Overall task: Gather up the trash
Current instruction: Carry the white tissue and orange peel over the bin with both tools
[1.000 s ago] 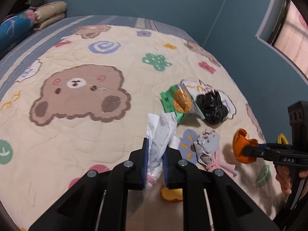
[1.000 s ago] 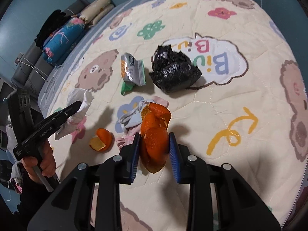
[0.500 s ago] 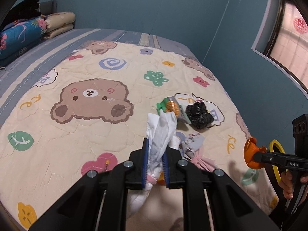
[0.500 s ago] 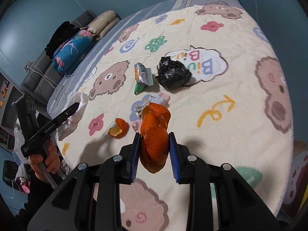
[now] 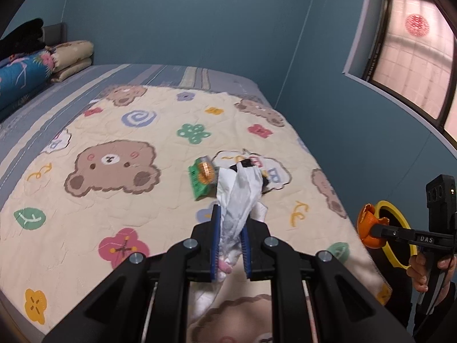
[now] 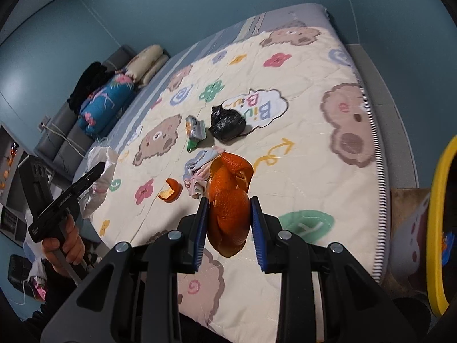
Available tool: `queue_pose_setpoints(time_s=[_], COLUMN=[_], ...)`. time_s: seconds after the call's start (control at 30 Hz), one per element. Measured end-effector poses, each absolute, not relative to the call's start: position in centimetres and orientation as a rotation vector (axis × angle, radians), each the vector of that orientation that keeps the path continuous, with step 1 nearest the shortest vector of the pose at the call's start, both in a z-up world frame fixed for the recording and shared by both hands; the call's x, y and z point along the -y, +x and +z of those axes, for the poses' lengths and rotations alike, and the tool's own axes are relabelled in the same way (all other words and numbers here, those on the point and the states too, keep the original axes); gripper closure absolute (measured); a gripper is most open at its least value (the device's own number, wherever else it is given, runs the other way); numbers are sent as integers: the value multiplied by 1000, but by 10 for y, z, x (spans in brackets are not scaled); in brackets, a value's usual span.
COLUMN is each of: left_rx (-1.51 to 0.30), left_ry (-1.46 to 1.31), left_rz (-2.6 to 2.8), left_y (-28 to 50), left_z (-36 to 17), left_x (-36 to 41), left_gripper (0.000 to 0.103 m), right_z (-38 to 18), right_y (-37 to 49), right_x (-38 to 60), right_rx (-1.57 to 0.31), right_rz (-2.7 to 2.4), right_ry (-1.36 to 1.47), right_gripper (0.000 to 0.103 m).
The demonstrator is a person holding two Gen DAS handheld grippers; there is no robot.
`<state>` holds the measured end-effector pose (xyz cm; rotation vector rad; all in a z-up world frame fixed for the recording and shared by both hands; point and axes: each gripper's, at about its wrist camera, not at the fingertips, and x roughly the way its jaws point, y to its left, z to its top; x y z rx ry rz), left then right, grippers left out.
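- Left gripper (image 5: 230, 230) clamped shut on a crumpled white tissue wad (image 5: 238, 197), the paper sticking out past the blue pads (image 5: 214, 240) and trailing back behind them (a pink scrap showing low between the fingers).
- Right gripper (image 6: 230, 230) closed on a large piece of orange peel (image 6: 228, 200), pads pressed against both sides, peel jutting up ahead of the tips and hanging below them.
- Beyond the right fingertips, on the cream bear-print quilt (image 6: 300, 171): a smaller orange peel piece (image 6: 170, 191) ahead and to the left, a bunched grey-and-pink cloth scrap (image 6: 197, 171) just ahead of the tips, touching nothing held.
- Farther out along the same line: a green-and-silver snack wrapper (image 6: 195, 130) and, just to its right, a crumpled black plastic bag (image 6: 227, 122), lying at the edge of the "Biu Biu" cloud print.
- From the left wrist, the snack wrapper seen just left of the tissue's tip, the black bag mostly hidden behind the tissue.
- Yellow-rimmed bin (image 6: 440, 223) off to the right of the right fingers, past the edge of the bed; inside not readable.
- Folded bedding and a blue floral pillow (image 6: 105, 100) far ahead and left, at the head of the bed.
- A hand (image 6: 64, 245) seen gripping the left tool's handle, well left of the right fingers.
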<state>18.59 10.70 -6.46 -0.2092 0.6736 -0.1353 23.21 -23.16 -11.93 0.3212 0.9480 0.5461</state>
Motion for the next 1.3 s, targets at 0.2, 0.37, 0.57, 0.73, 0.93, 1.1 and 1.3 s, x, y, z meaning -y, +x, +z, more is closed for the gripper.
queue_pose_setpoints(time_s=[0.2, 0.37, 0.57, 0.73, 0.93, 1.1, 1.3], left_rx=[-652, -634, -604, -577, -562, -562, -565], left_ry=[-197, -191, -167, -143, -124, -113, -115], left_rz=[-174, -221, -281, -347, -436, -503, -569], left_y=[181, 180, 184, 185, 191, 196, 202], left_z=[-48, -37, -23, -10, 2, 8, 13], left_x=[-81, -54, -19, 14, 60, 98, 135], left_gripper=[91, 91, 91, 91, 91, 91, 91], right_z=[-109, -98, -82, -68, -59, -56, -52], right_y=[219, 211, 201, 192, 184, 176, 168], right_x=[258, 276, 301, 327, 359, 387, 422], right_rx=[-912, -871, -818, -766, -725, -695, -650], right_rz=[528, 514, 493, 456, 404, 360, 297], right_ry=[358, 374, 394, 410, 437, 459, 488], right_gripper=[75, 75, 75, 75, 75, 75, 75])
